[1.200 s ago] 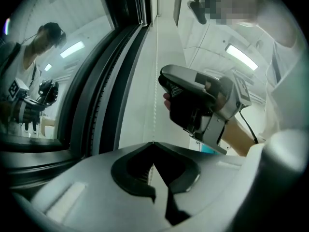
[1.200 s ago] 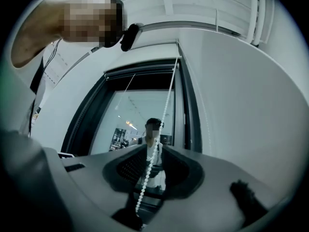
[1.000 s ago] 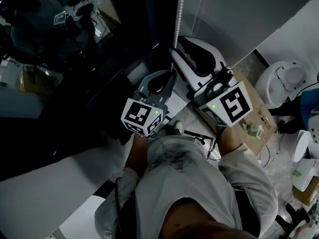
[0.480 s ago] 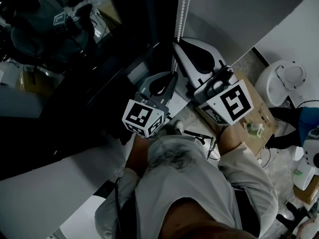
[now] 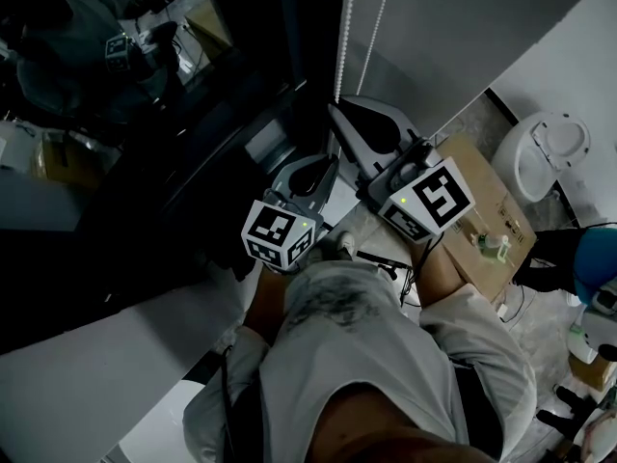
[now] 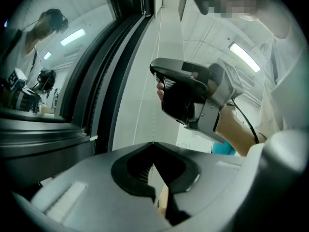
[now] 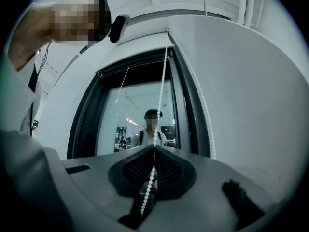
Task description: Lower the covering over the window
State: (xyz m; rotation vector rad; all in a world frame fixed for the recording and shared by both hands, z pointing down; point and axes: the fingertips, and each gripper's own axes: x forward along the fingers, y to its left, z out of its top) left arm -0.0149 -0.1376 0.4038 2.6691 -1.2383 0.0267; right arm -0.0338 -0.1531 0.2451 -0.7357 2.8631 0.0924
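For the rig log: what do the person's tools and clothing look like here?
Left tool and right tool have pale grey shells with black ribbed pads. Each carries a cube of black-and-white square markers with a green light. The person wears a light grey short-sleeved T-shirt.

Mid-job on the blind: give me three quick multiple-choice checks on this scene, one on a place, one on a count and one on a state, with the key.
1. Where is the cardboard box?
A. on the floor at the person's right
B. on the window ledge
C. in the left gripper

2. How many strands of the bead chain hang beside the window frame?
A. one
B. two
C. four

3. The right gripper is:
A. wide open
B. shut on nothing
C. shut on the bead chain

Key:
1 A: the head view shows the box on the floor, past the right gripper.
2 B: two white strands hang side by side.
3 C: the chain runs between its closed jaws.
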